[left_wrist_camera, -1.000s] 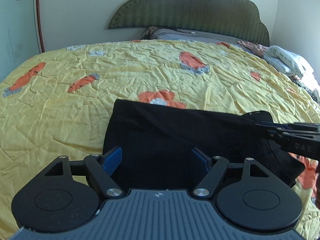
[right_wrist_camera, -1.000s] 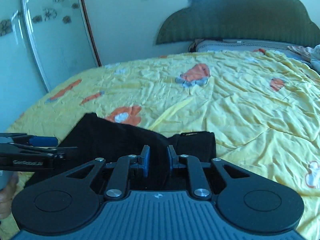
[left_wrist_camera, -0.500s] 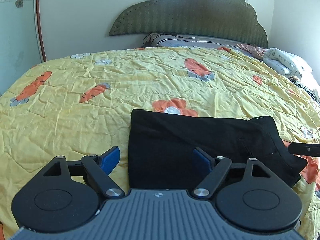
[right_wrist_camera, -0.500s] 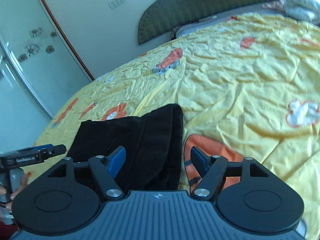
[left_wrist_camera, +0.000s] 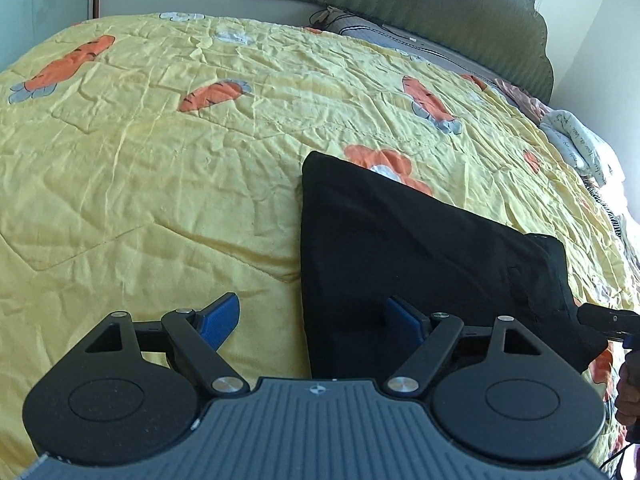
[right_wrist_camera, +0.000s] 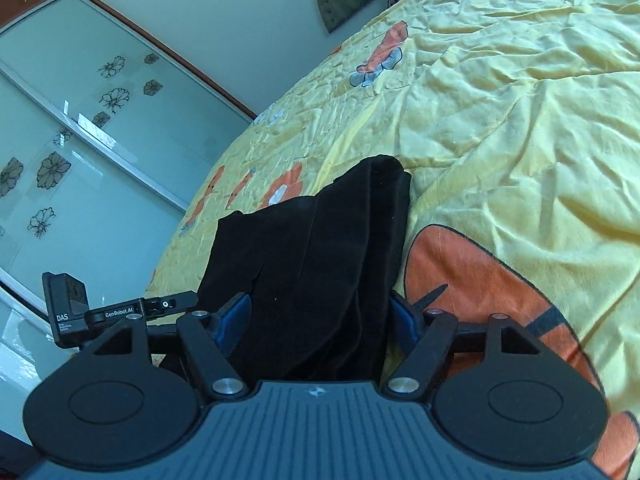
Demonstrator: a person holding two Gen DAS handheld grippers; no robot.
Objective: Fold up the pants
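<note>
Black pants lie folded into a flat bundle on the yellow bedspread. My left gripper is open low over the bundle's left edge, with one blue pad over the bedspread and the other over the black cloth. In the right wrist view, the right gripper stands open astride the near right end of the pants, which lie between its blue pads without being pinched. The tip of the right gripper shows at the left wrist view's right edge.
The carrot-and-flower bedspread stretches wide around the pants. A green headboard and a pillow are at the far end, white bedding at far right. Glass wardrobe doors stand left of the bed. A person's hand holds the right gripper.
The right gripper went from nearly shut on the black cloth to open and rolled over the pants' right end. The left gripper shifted left, from above the pants to their left edge.
</note>
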